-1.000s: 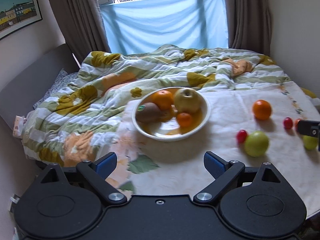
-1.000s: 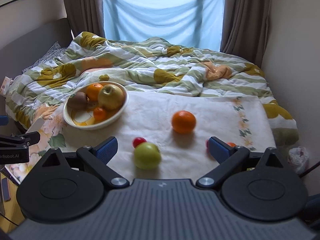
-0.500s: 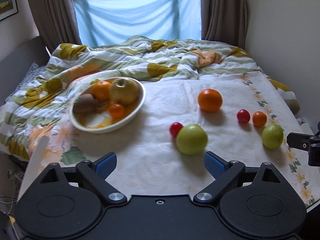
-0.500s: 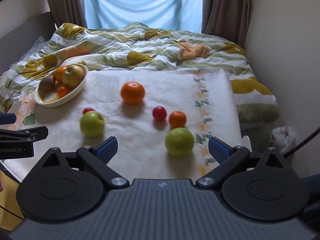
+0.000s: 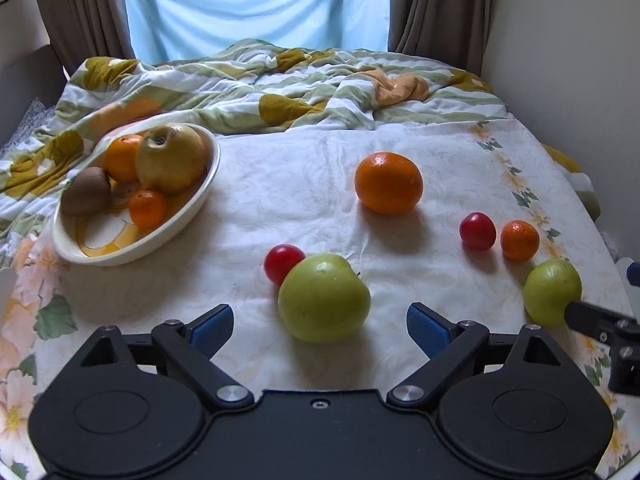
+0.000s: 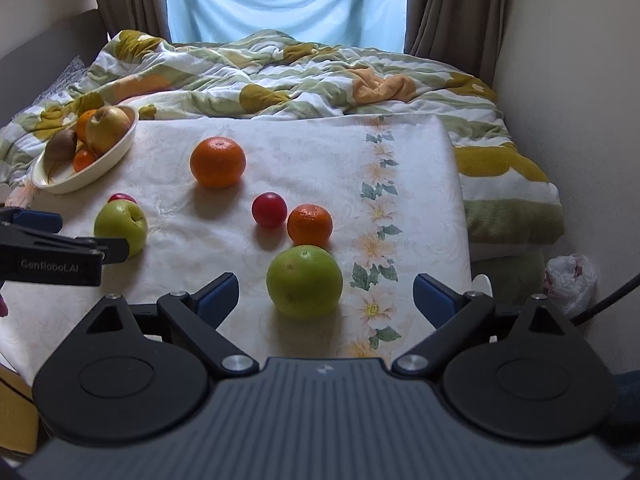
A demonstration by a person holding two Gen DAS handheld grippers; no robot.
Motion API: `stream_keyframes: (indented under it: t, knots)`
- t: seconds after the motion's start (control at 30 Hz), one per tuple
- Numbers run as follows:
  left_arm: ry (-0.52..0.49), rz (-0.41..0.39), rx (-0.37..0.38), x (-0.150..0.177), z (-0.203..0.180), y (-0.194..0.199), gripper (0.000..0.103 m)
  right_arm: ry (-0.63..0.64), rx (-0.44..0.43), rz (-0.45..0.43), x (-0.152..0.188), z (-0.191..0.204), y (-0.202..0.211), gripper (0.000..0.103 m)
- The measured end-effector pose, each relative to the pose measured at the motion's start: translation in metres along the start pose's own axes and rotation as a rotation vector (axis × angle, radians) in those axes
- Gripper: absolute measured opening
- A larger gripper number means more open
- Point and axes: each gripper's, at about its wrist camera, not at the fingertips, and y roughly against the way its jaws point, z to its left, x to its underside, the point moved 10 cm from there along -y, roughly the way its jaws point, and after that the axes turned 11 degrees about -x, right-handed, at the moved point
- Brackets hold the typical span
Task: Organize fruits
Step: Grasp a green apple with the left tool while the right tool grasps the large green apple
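Note:
A cream bowl [image 5: 200, 196] [image 6: 116, 154] at the left holds an orange, a yellowish apple, a kiwi and a small orange. Loose on the white cloth lie a big orange [image 5: 388, 182] [image 6: 217, 162], two red plums [image 5: 283, 262] [image 5: 477, 231], a small orange [image 5: 519, 240] [image 6: 309, 225] and two green apples. My left gripper [image 5: 320, 324] is open, the near green apple [image 5: 323, 298] lying just ahead between its blue pads. My right gripper [image 6: 326, 294] is open around the other green apple [image 6: 304, 286], pads apart from it.
A rumpled flowered quilt [image 5: 280, 80] covers the bed behind the cloth. Curtains and a blue-draped window stand at the back, a wall on the right. A white plastic bag [image 6: 570, 282] lies on the floor beside the bed's right edge.
Both grippers have swung right from the bowl and come down closer to the cloth; each green apple now sits between a gripper's open pads. No fruit has moved.

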Motion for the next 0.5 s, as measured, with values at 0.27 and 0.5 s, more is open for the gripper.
stream_keyframes:
  t: [0.27,0.5]
  knots:
    - [0.008,0.029,-0.001,-0.004,-0.005,-0.018,0.084,-0.003,-0.017,0.039,0.004,-0.006,-0.026,0.103]
    - [0.003,0.065,0.003,0.002,-0.006,-0.026,0.062,-0.002,-0.032,0.056,0.004,-0.004,-0.037,0.098]
